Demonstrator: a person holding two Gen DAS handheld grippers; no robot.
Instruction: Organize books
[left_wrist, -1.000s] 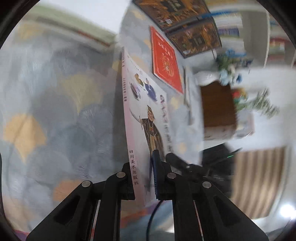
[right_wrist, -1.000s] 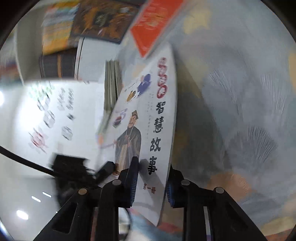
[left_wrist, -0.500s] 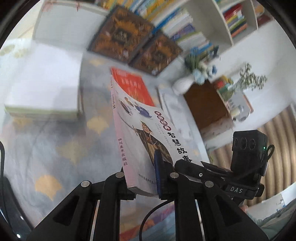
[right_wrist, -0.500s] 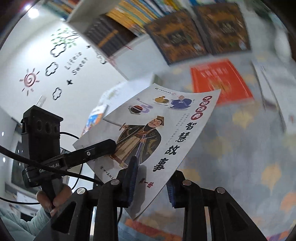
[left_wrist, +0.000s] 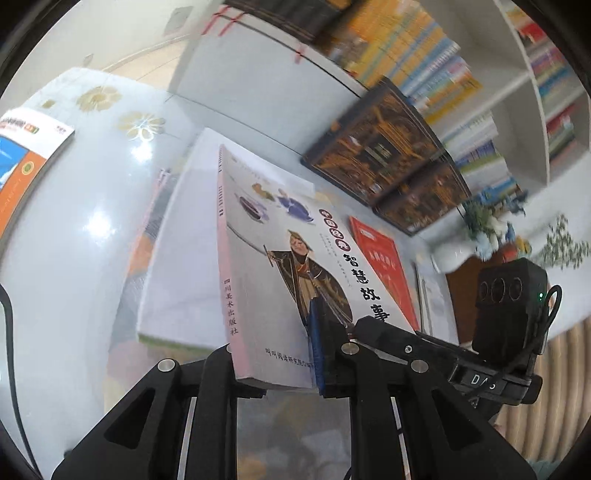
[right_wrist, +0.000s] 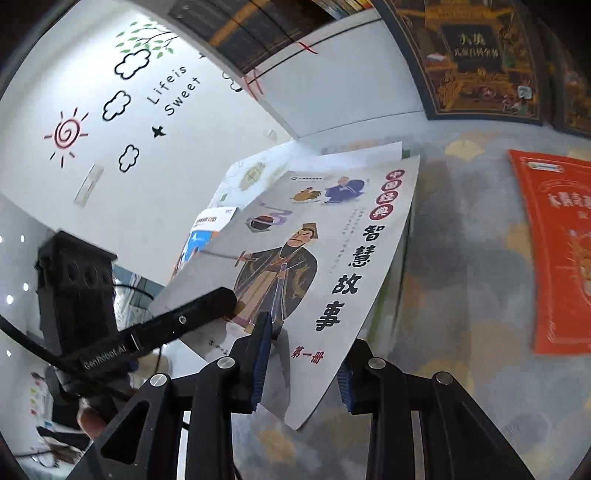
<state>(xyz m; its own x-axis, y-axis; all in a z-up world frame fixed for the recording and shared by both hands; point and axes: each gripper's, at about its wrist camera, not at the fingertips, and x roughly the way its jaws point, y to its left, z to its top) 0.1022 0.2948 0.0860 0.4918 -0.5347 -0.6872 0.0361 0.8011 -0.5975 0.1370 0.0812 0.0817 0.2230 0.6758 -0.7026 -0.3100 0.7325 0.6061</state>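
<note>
Both grippers hold one picture book with a robed figure on its pale cover, also in the right wrist view. My left gripper is shut on its spine edge. My right gripper is shut on its lower edge. The book hangs tilted in the air above a white book on the patterned carpet. A red book lies flat on the carpet to the right, as the right wrist view shows.
Two dark ornate books lean against the white bookshelf full of books. An orange and blue book lies on the white floor at left. A vase of flowers stands at right.
Both grippers have carried the book up and to the left, from over the carpet toward the white book. The cameras now tilt higher toward the shelf and wall.
</note>
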